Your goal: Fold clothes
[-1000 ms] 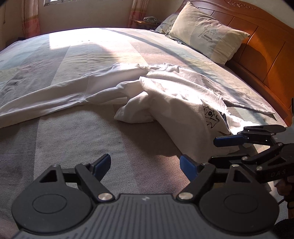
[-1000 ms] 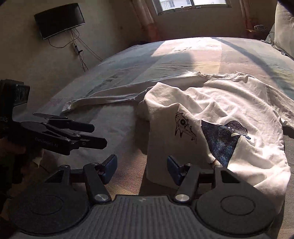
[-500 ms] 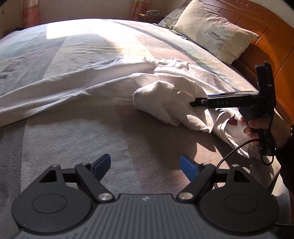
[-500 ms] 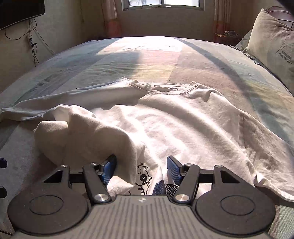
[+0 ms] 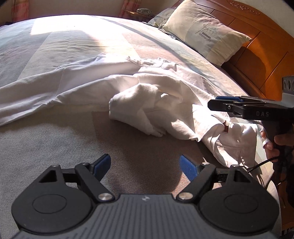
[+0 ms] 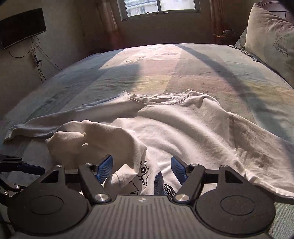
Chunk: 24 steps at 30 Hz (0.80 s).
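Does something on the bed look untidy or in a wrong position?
Yes. The white shirt does not lie flat: its lower left part is bunched into a lump turned up over the body, so the printed side shows near the right gripper. One sleeve stretches far out across the bed.

counted: one white long-sleeved shirt (image 6: pixel 183 132) on one bed (image 6: pixel 156 62), two pillows (image 5: pixel 204 31), two grippers, left gripper (image 5: pixel 145 165) and right gripper (image 6: pixel 141 167), one wall television (image 6: pixel 22 27), one window (image 6: pixel 159 7).
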Motion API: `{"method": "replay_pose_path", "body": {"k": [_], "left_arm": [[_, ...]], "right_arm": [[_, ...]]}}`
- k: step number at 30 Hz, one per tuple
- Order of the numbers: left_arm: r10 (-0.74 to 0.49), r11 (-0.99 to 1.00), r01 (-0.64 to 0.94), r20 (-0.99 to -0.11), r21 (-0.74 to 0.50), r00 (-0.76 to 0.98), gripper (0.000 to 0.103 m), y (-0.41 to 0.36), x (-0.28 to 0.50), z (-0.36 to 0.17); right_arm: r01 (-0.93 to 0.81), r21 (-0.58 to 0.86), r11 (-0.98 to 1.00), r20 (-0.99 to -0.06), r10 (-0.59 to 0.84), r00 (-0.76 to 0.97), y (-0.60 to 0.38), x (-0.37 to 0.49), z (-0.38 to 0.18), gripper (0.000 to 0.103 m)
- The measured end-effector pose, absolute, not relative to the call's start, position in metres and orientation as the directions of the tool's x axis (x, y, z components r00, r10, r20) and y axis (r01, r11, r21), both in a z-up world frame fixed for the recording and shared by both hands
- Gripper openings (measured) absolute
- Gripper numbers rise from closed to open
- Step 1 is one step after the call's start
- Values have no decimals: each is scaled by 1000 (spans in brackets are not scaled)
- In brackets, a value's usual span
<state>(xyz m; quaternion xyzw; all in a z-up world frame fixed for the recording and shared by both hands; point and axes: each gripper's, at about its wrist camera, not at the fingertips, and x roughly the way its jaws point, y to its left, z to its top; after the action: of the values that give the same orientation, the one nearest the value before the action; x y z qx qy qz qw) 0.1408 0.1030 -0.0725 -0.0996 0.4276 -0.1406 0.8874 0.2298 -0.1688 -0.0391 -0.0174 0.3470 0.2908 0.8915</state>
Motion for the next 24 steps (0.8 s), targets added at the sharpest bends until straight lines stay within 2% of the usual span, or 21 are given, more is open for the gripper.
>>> {"method": "replay_pose_path", "body": {"k": [5, 10, 12, 14, 15, 16, 19, 24], "left_arm": [[-307, 950, 149, -742, -274, 596, 83, 104, 125, -69], [-275, 961, 140, -748, -240, 604, 83, 104, 104, -61], [-270, 962, 140, -746, -235, 609, 83, 104, 94, -57], [-271, 962, 145, -742, -232, 613, 83, 104, 85, -52], [-272, 962, 150, -740, -228, 615, 83, 104, 81, -50], [-272, 962, 157, -738, -223, 618, 83, 104, 77, -49], [-260, 966, 179, -737, -189, 624, 83, 98, 72, -48], [-231, 969, 220, -721, -111, 653, 83, 83, 65, -42]], "right_arm": [[-624, 54, 779, -675, 489, 552, -151, 176, -32, 75], [-620, -97, 779, -717, 377, 586, -114, 157, -59, 74], [-605, -208, 768, -723, 296, 624, -100, 154, -75, 66], [-599, -297, 744, -716, 242, 655, -92, 150, -84, 34], [-591, -334, 734, -711, 215, 670, -91, 147, -86, 26], [-587, -356, 727, -707, 202, 678, -91, 144, -86, 11], [-586, -374, 719, -691, 206, 693, -100, 132, -71, 5], [-604, -357, 713, -664, 261, 700, -116, 109, -32, 5]]}}
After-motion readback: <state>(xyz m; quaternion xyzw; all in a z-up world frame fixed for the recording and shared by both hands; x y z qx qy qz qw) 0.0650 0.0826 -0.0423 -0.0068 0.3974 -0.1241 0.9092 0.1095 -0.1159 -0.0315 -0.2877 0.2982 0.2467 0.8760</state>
